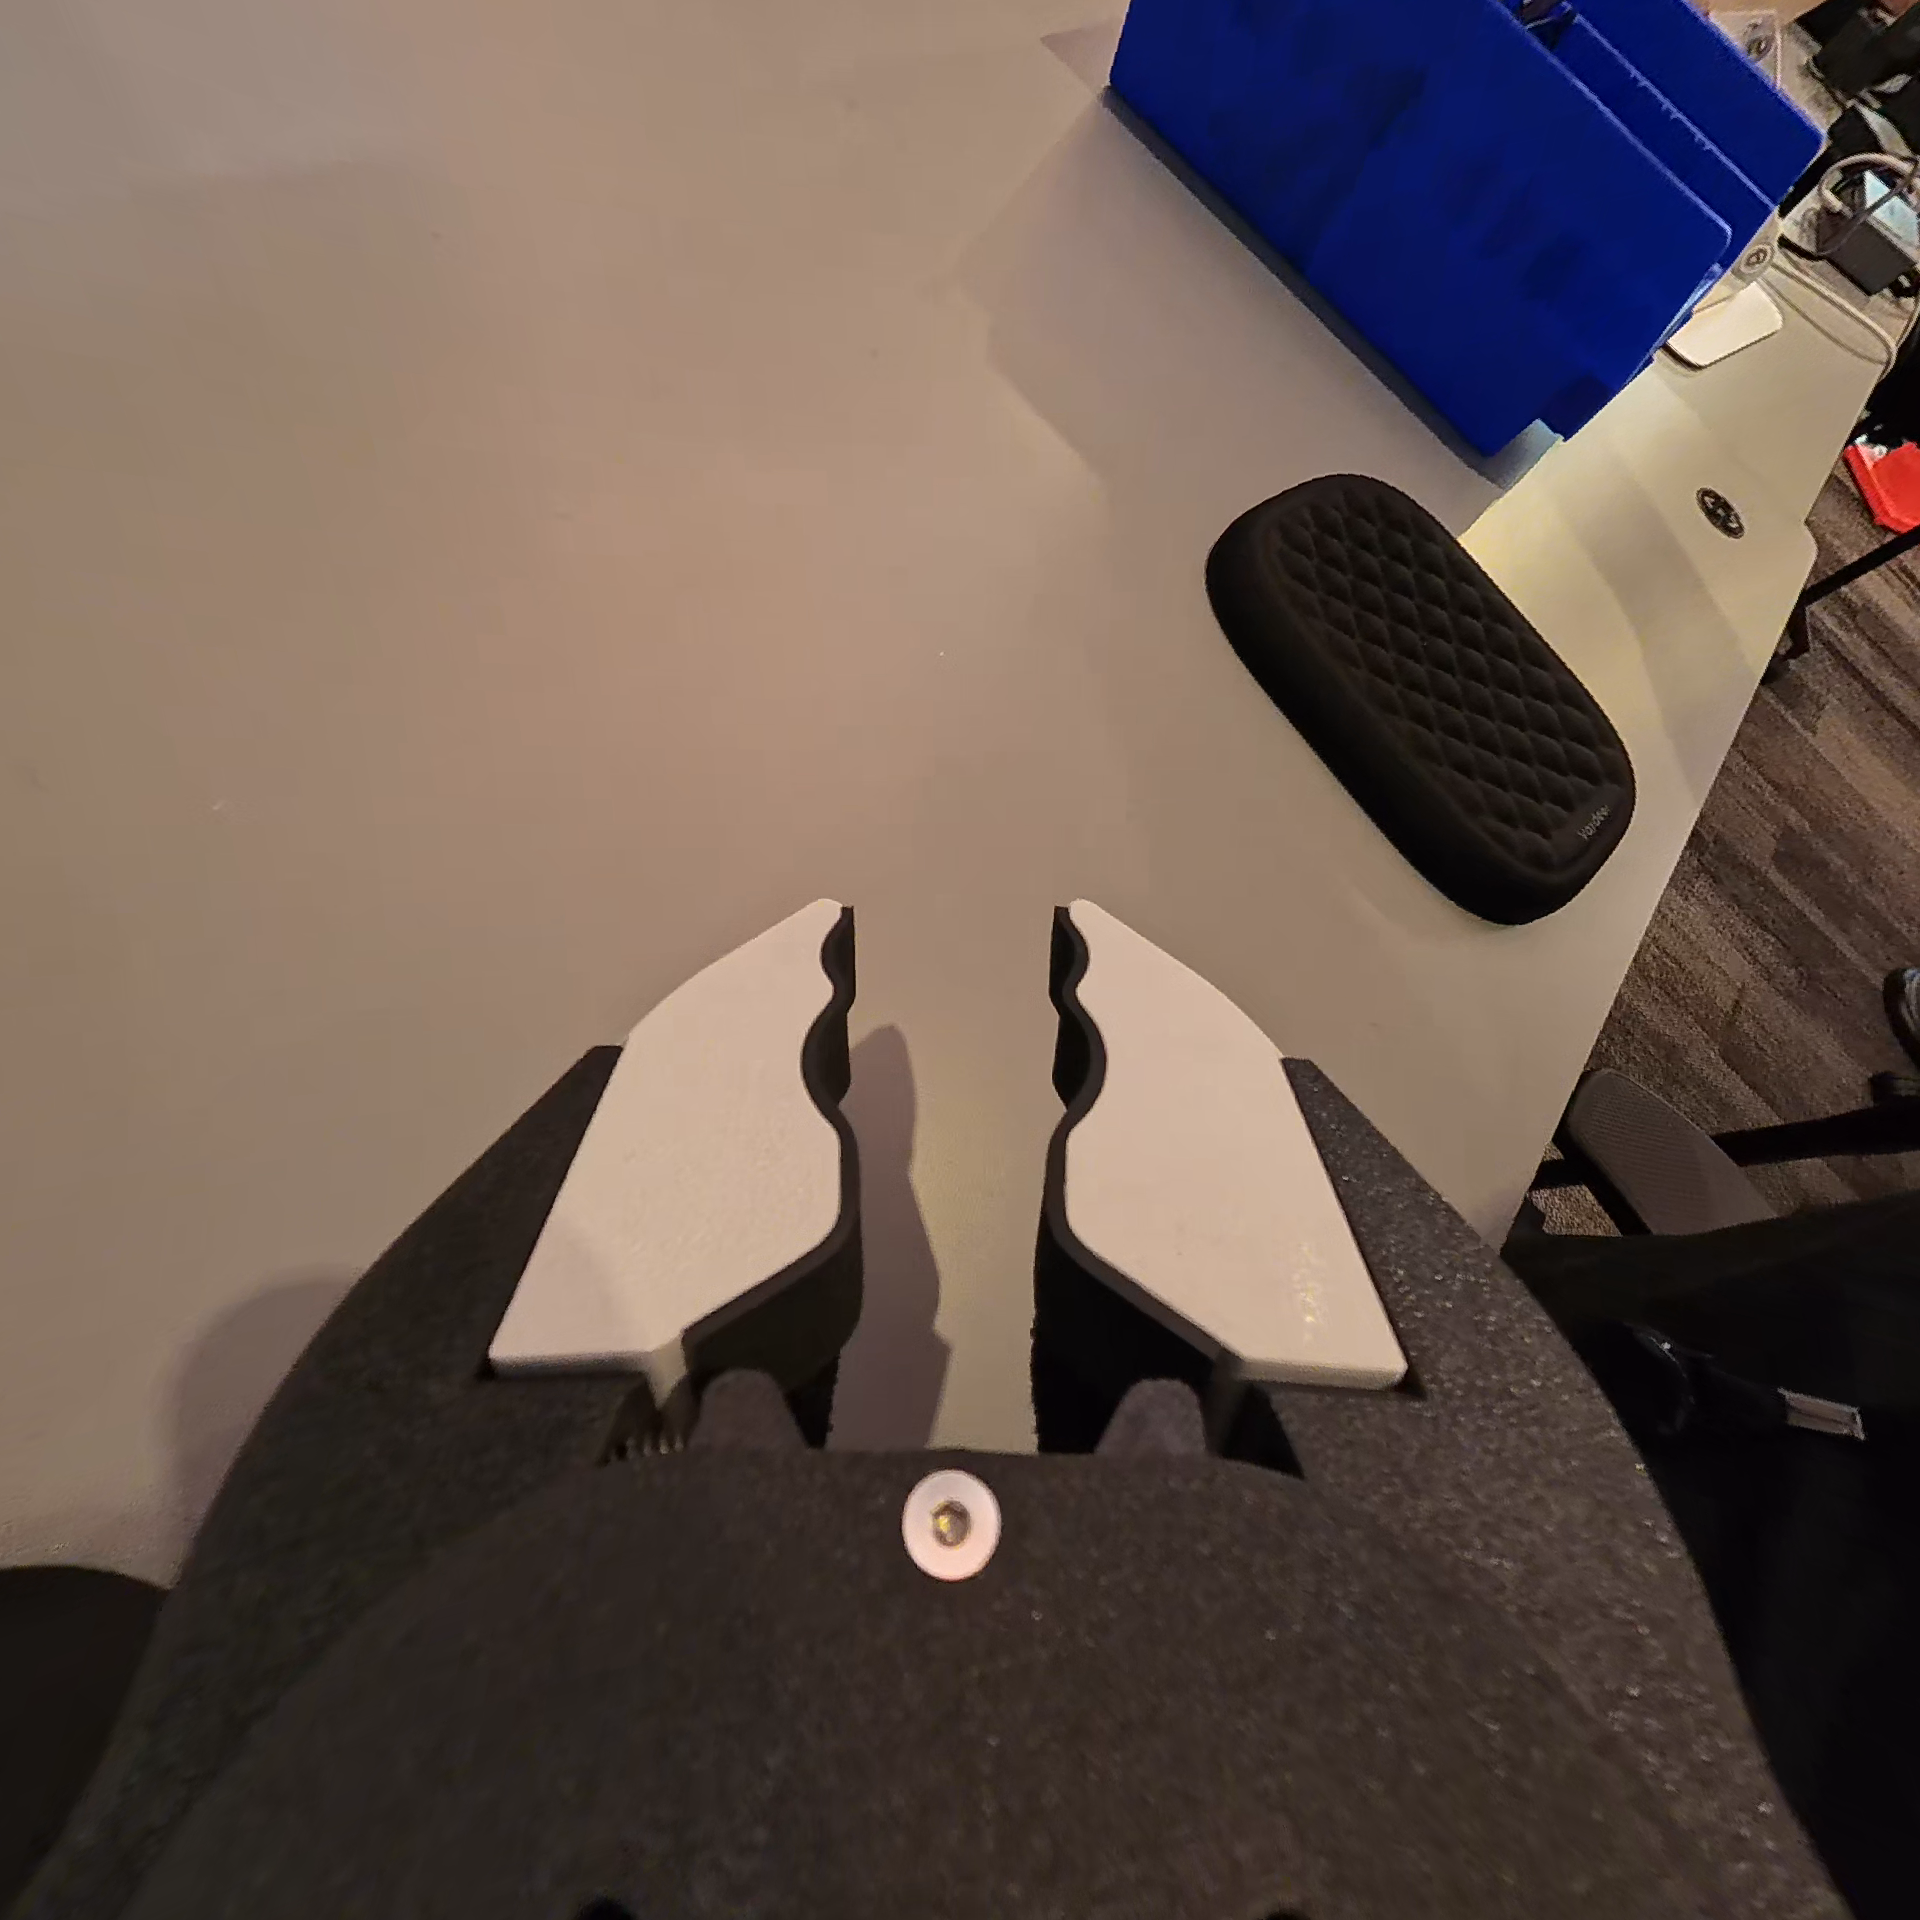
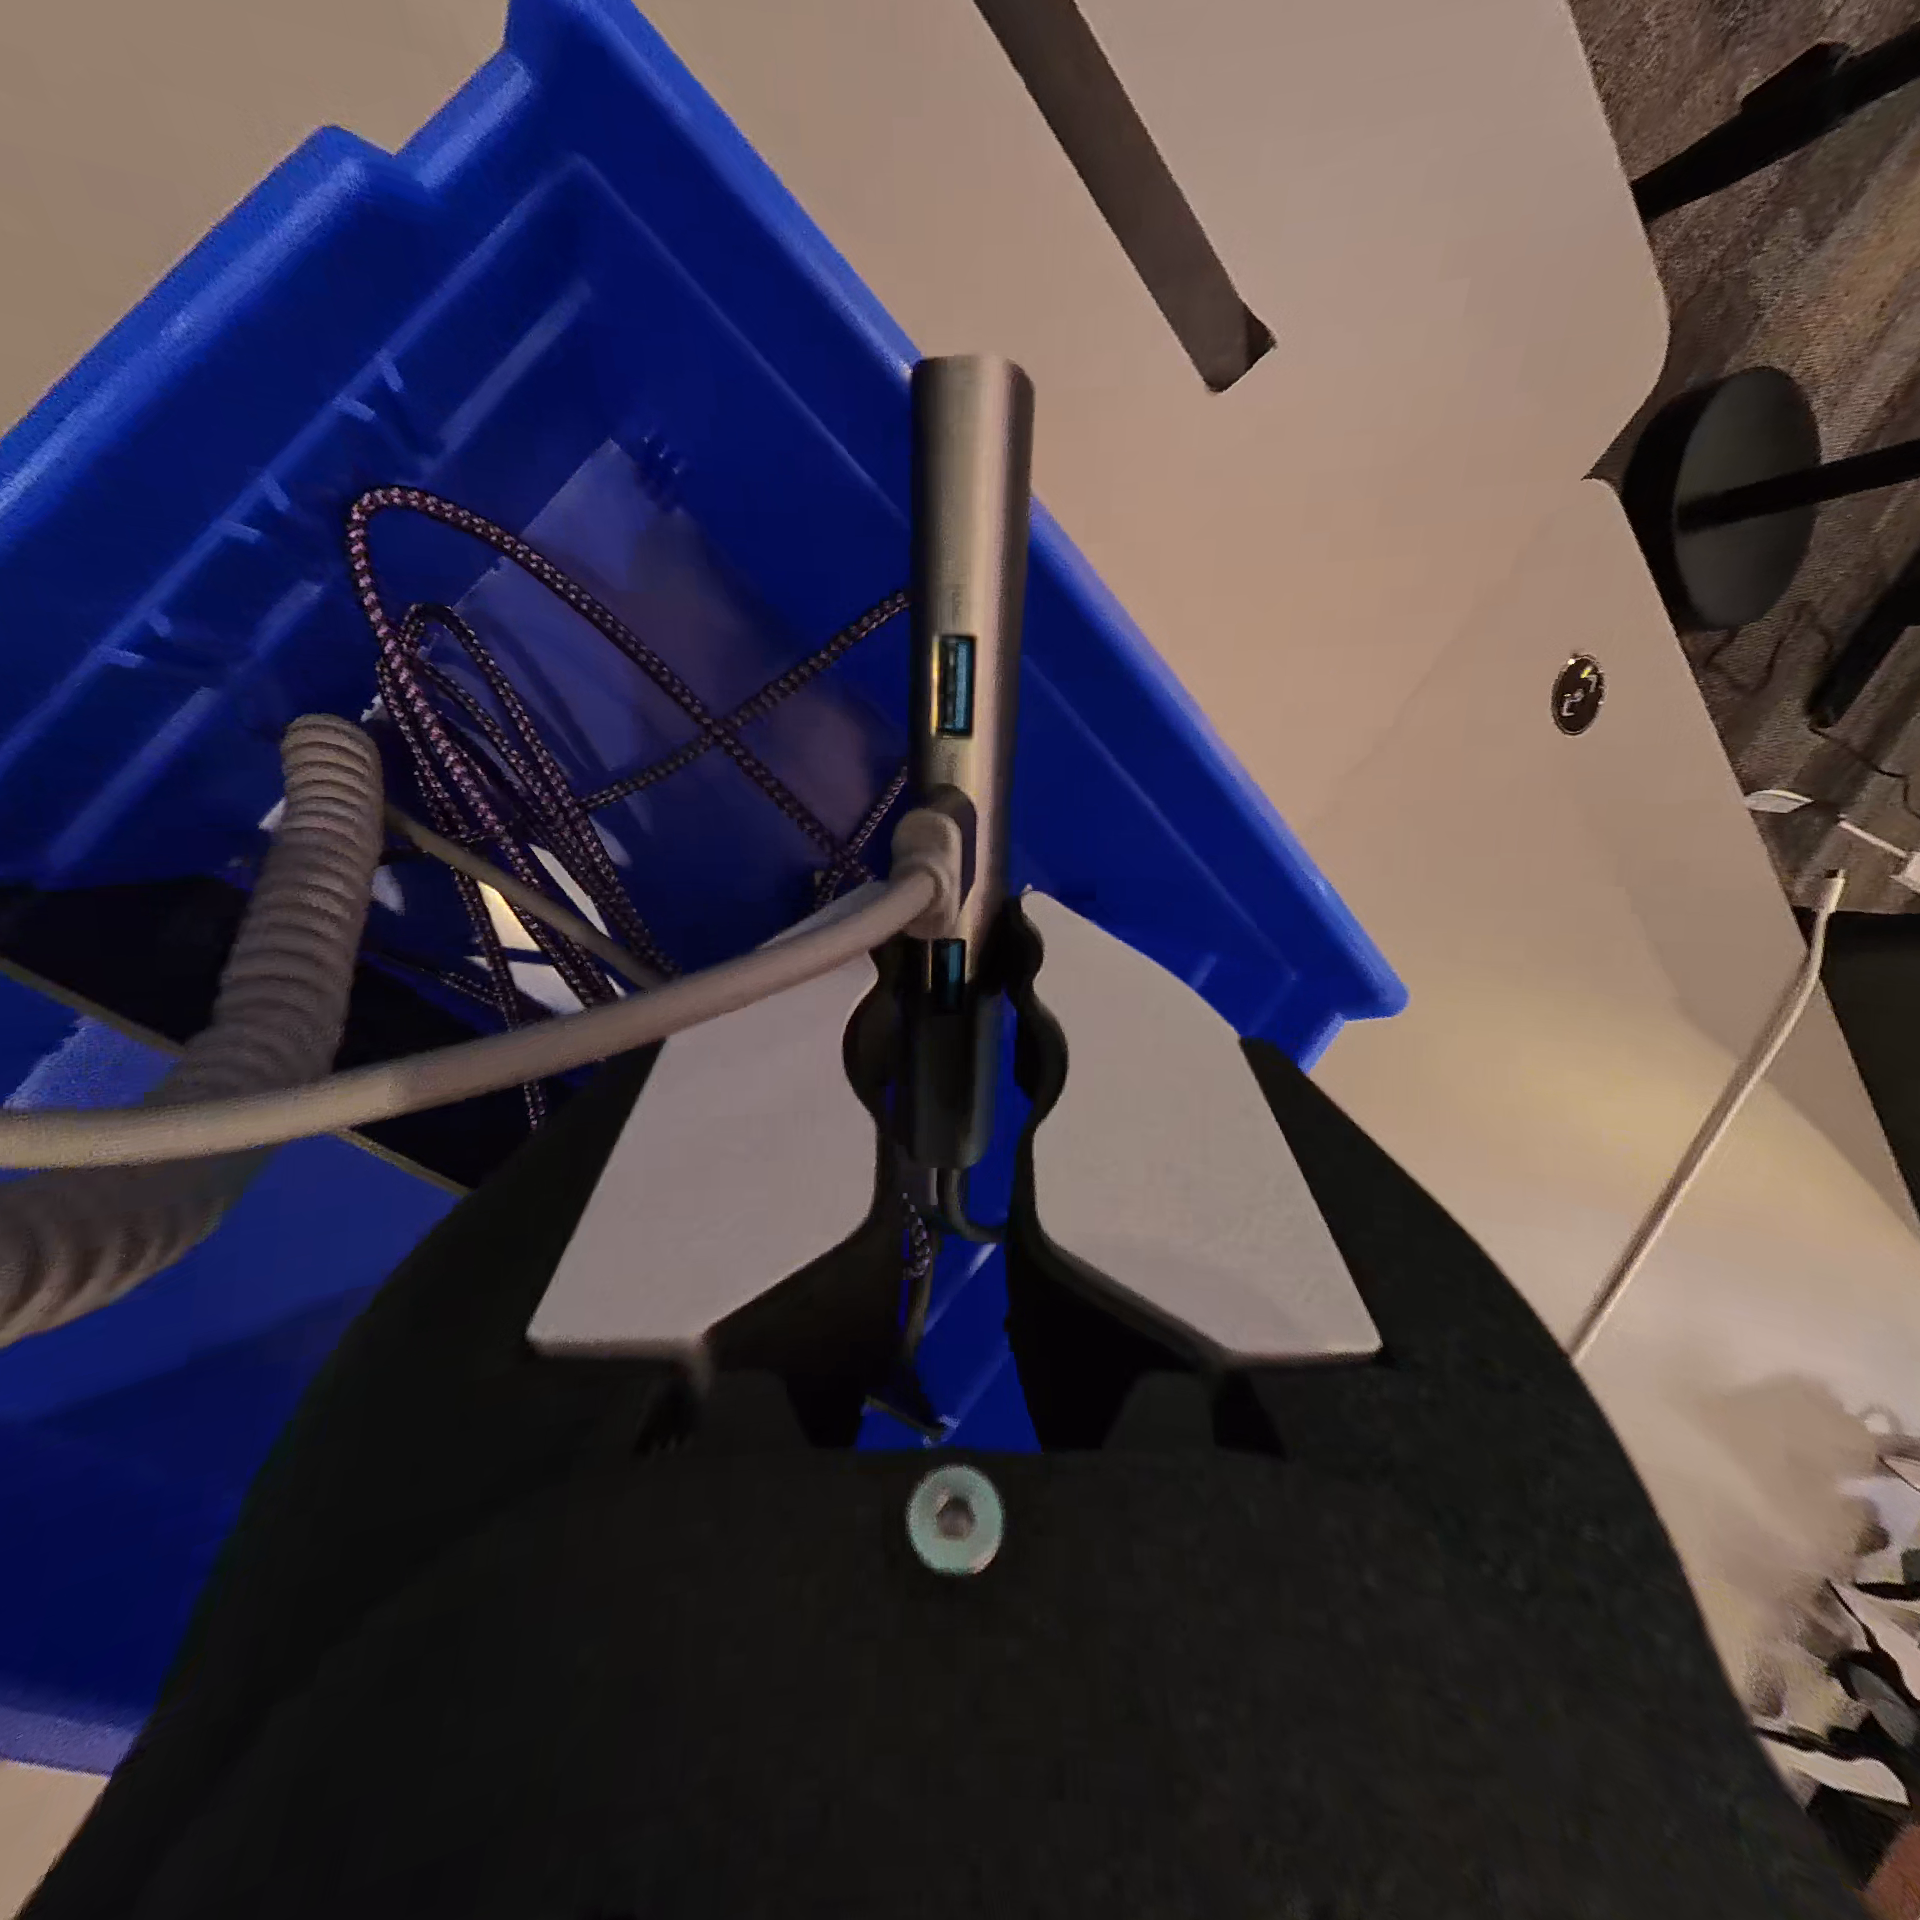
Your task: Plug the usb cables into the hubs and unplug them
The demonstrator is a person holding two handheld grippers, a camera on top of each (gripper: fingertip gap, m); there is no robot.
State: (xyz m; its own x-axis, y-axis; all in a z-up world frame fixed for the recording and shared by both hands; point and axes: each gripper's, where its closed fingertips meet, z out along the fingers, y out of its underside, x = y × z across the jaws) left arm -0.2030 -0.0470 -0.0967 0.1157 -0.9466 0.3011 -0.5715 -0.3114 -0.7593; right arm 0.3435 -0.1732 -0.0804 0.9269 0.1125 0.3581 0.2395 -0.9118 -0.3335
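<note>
Grey hub: a slim metal usb hub stands out past the right gripper, its near end pinched between the pressed-in fingers, a blue port facing the camera.
Right gripper pose: held above the near corner of a blue bin, pointing away over the white table.
Plugged lead: a grey cable leaves the hub's side just beyond the fingertips and sweeps left, out of the picture.
Bin contents: a purple braided usb cable lies in loose loops inside, with a grey coiled cord at the bin's near left.
Left gripper: the left gripper hovers over bare table, jaws spread, nothing between its white fingers.
Right of it: a black quilted wrist rest lies near the table's right edge.
Far right: blue bins stand in a row; their contents cannot be seen from this side.
Far edge: a white cable trails off the table.
</note>
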